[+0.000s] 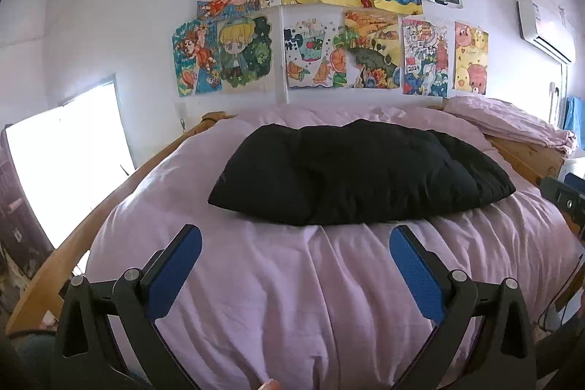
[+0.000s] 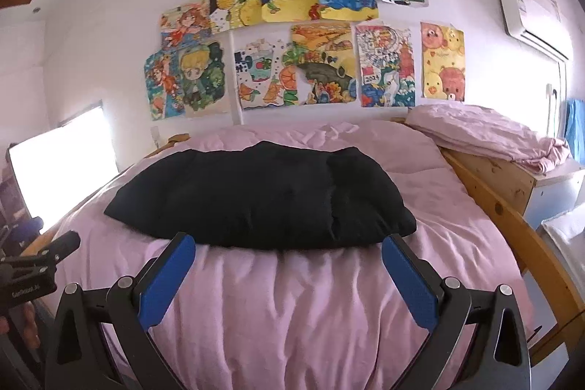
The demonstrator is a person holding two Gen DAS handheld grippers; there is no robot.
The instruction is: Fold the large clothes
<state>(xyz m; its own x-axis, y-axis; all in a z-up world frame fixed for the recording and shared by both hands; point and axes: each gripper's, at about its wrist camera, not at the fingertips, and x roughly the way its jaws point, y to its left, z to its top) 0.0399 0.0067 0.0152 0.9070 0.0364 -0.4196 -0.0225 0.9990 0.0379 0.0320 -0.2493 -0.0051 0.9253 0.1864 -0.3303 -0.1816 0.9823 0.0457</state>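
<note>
Pink sheet point(image 1: 292, 298) on bed is wrinkled — fingers could snag it along with the black garment point(image 1: 358, 174). Left gripper point(image 1: 295, 243) and right gripper point(image 2: 289, 253) both spread wide, holding nothing — garment looks bulky, thick fold may slip.

There are two grippers, the left gripper point(image 1: 295, 230) and the right gripper point(image 2: 289, 238). Each has two blue pads point(image 1: 175, 273). Just ahead of the fingers lies one black cloth point(image 1: 362, 174) on one bed point(image 1: 292, 280). Far ahead and up high hang eleven drawings point(image 1: 245, 53). Right of the fingers are one folded pink sheet point(image 1: 508, 125) and one air conditioner point(image 1: 544, 31). Left of them is one window point(image 1: 65, 163).
</note>
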